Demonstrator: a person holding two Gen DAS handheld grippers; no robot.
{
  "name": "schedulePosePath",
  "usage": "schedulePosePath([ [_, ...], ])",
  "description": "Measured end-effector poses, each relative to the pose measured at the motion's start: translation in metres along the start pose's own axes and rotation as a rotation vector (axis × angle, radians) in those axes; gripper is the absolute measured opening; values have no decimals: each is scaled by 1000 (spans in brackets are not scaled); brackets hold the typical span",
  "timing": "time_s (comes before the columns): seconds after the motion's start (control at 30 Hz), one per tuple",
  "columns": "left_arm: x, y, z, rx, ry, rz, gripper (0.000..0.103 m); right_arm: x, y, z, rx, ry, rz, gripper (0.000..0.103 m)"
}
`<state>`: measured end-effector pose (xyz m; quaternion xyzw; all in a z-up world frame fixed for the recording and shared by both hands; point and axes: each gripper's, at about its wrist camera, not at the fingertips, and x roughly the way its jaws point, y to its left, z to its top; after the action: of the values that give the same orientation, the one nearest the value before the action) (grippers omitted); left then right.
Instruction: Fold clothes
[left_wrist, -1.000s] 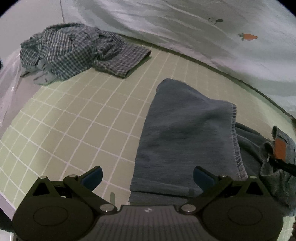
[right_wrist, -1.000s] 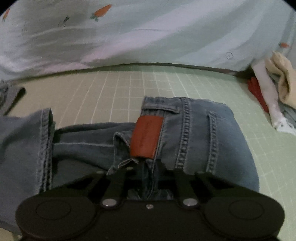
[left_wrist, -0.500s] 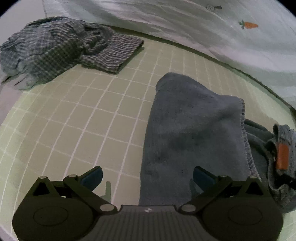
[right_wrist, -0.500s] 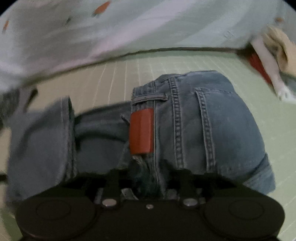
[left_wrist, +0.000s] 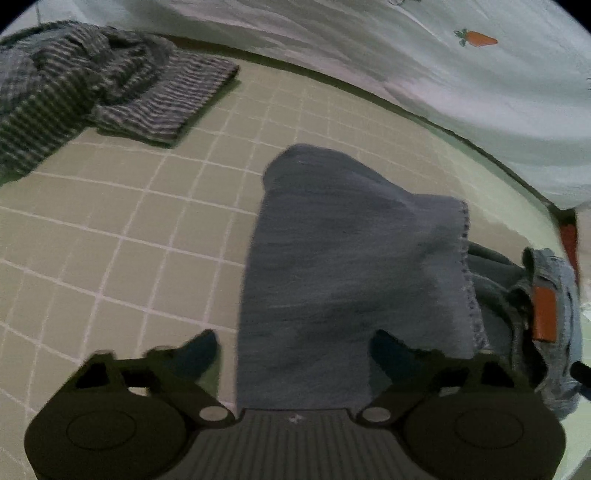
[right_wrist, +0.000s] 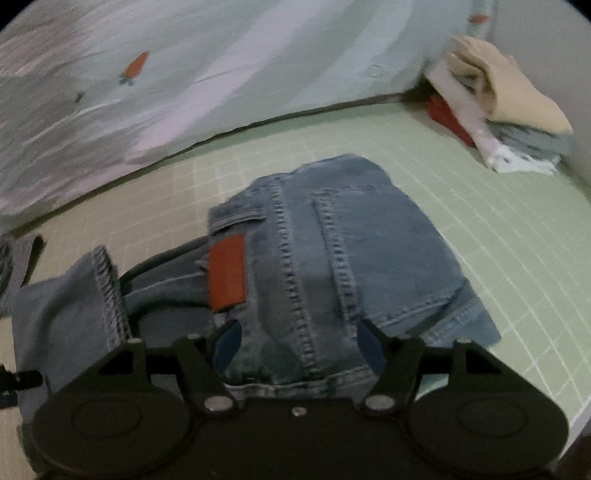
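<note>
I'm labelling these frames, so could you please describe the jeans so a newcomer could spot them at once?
Find the green gridded mat. The jeans lie folded at its middle, nearest both grippers. Unlike the checked shirt and the stacked clothes, they are blue denim with an orange-brown waistband patch.

Left hand-held gripper (left_wrist: 295, 350) narrowing, right hand-held gripper (right_wrist: 297, 341) just opening, both unclamped.

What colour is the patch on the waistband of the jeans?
Orange-red patch on blue denim jeans; clearest in the right wrist view.
</note>
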<state>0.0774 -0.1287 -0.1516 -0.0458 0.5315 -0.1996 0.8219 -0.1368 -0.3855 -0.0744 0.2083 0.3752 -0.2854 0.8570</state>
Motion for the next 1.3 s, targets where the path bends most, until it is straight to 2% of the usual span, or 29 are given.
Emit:
schedulePosePath([
  [0.13, 5, -6, -1, 6, -3, 8, 73, 3, -12, 1, 57, 20, 32, 65],
  [0.23, 4, -4, -2, -28, -12, -2, 60, 3, -15, 1, 46, 23, 48, 65],
  [0.3, 1, 0, -2, -80, -18, -39, 34, 4, -19, 1, 44, 31, 60, 65],
  [0.37, -4, 2, -1, -137, -23, -74, 18, 6, -25, 2, 48, 39, 72, 64],
  [0.4, -9, 0, -1, -156, -37, -91, 16, 6, -30, 4, 50, 42, 77, 64],
  [0.53, -38, -20, 4, -192, -120, -184, 13, 9, -50, 9, 68, 45, 98, 64],
  [0.63, -60, -55, 11, -178, -194, -280, 13, 12, -72, 14, 96, 46, 116, 64],
  [0.7, -65, -87, 16, -162, -212, -332, 13, 14, -88, 18, 120, 47, 130, 64],
  [0.87, -41, -175, 13, -136, -162, -468, 11, 14, -134, 27, 159, 38, 144, 64],
  [0.97, 3, -224, -5, -155, -65, -506, 11, 14, -163, 31, 162, 41, 144, 64],
  [1.03, 40, -241, -22, -224, 2, -491, 11, 15, -180, 32, 156, 44, 141, 64],
  [1.1, 65, -250, -38, -277, 28, -441, 12, 20, -197, 34, 160, 55, 140, 64],
  [1.23, 53, -254, -42, -316, -17, -405, 15, 26, -219, 41, 157, 63, 143, 64],
  [1.3, 44, -253, -37, -341, -22, -393, 23, 31, -222, 46, 156, 72, 154, 64],
])
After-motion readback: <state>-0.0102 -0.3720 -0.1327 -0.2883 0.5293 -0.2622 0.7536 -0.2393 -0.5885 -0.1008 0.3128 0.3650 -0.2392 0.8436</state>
